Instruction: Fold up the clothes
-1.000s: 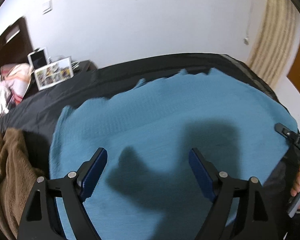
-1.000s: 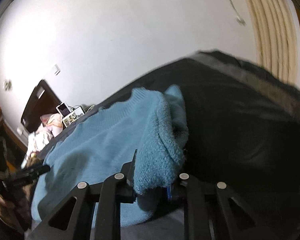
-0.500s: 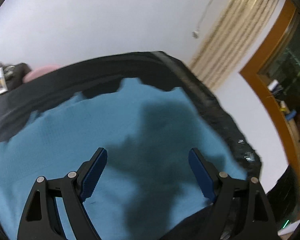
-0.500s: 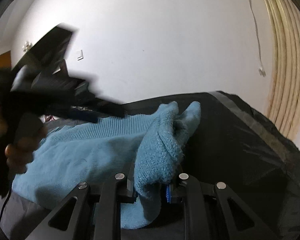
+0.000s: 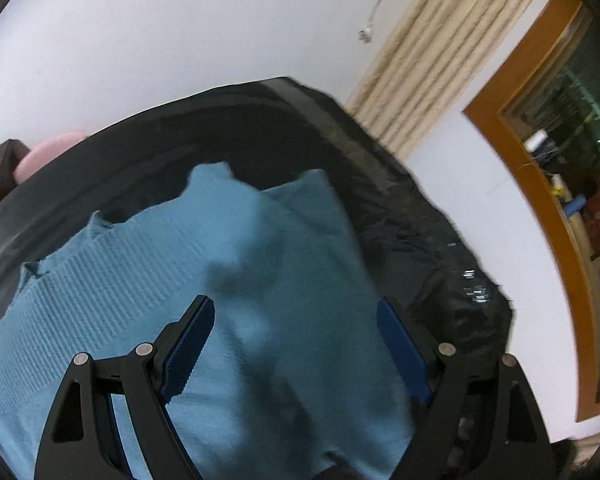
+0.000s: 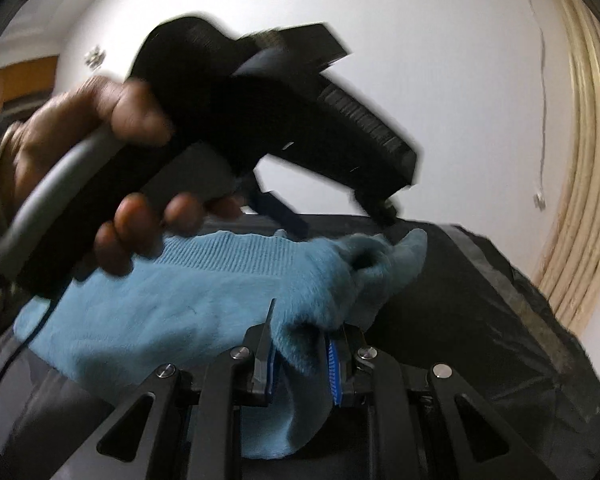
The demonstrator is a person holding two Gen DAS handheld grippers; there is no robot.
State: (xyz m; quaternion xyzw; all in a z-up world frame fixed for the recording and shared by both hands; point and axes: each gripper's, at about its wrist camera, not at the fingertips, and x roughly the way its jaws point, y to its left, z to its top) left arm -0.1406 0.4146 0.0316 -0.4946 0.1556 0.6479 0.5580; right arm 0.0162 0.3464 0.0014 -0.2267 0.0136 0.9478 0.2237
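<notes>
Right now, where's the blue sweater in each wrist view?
Left wrist: blue sweater fills the lower centre, spread under the open left gripper, untouched.
Right wrist: sweater lies lower left to centre, a fold pinched in the right gripper; a hand with the other gripper is above it.
Shared landmark: beige curtain, at the right behind the black cover.

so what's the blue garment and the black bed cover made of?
Blue garment: looks like soft knit, probably a sweater, with ribbed rows and a fuzzy nap. Black cover: seems thin and slick, maybe synthetic or plastic sheeting, with crinkles and glints. Neither is certain.
</notes>
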